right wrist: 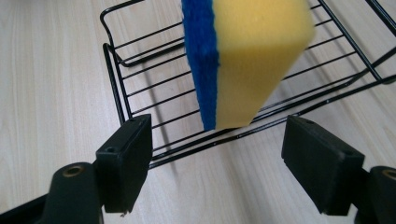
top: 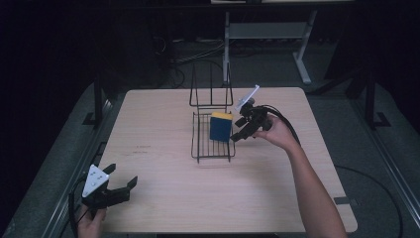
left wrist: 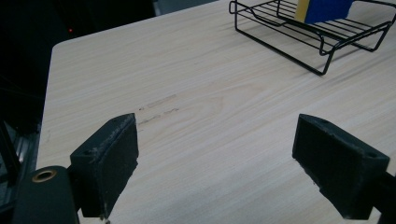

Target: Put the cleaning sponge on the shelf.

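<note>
Sponge (top: 220, 127): a blue and yellow block standing on edge inside the black wire rack (top: 202, 147), in the rack's rear right part as the high view shows it. The blue scouring face looks toward the person's side of the counter (top: 163, 193) and the yellow foam shows along the top. In the right gripper view the sponge (right wrist: 243, 60) stands just beyond the jaws, with the blue layer on the left and the yellow body on the right; its lower end sits on the rack's floor wires (right wrist: 154, 88).

Right gripper (top: 239, 135): held at the rack's right side, just beside the sponge, pointing toward it. Its jaws stand wide apart. Nothing lies between the pads, and the pads (right wrist: 126, 158) are clear of both sponge and rack wire. The rack's near rim crosses the view just beyond the jaw tips.

Left gripper (top: 121, 180): held at the near left corner of the counter, well apart from the rack. Its jaws stand wide, with bare wood grain between them. The left gripper view shows the rack (left wrist: 280, 44) at the top right, far off, with the sponge (left wrist: 322, 10) inside it.

The rack's upright wire back (top: 211, 89) rises at its far end.
</note>
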A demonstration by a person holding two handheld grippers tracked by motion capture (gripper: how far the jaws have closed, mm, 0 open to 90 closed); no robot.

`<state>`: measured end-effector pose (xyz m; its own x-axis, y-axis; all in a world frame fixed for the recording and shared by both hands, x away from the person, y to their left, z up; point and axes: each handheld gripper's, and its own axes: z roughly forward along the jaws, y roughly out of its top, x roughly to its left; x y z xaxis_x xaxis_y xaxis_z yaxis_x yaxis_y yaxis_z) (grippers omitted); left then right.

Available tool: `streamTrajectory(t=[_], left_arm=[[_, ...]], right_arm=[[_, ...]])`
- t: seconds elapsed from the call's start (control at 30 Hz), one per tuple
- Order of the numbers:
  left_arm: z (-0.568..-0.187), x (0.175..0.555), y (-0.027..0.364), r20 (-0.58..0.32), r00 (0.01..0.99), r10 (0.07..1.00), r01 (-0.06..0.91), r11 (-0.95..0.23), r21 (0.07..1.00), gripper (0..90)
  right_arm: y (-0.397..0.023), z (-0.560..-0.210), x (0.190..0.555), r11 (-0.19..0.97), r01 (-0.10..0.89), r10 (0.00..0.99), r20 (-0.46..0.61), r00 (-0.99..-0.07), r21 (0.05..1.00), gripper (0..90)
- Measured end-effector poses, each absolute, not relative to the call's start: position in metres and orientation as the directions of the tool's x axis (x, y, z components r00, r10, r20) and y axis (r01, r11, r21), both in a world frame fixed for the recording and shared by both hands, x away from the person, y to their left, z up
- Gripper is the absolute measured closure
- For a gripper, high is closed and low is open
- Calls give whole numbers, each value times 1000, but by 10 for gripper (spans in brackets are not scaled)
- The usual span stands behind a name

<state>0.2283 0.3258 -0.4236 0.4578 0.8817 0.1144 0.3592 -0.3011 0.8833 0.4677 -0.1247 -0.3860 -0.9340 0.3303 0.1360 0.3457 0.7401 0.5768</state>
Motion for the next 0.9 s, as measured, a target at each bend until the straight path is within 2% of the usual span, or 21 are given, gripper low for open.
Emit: streamTrajectory(t=[0.9], left_arm=[[-424,228,324,113,460,881,357,-300,885,139]], right_arm=[[-146,-390,450,724,376,363,145,-920,578,228]])
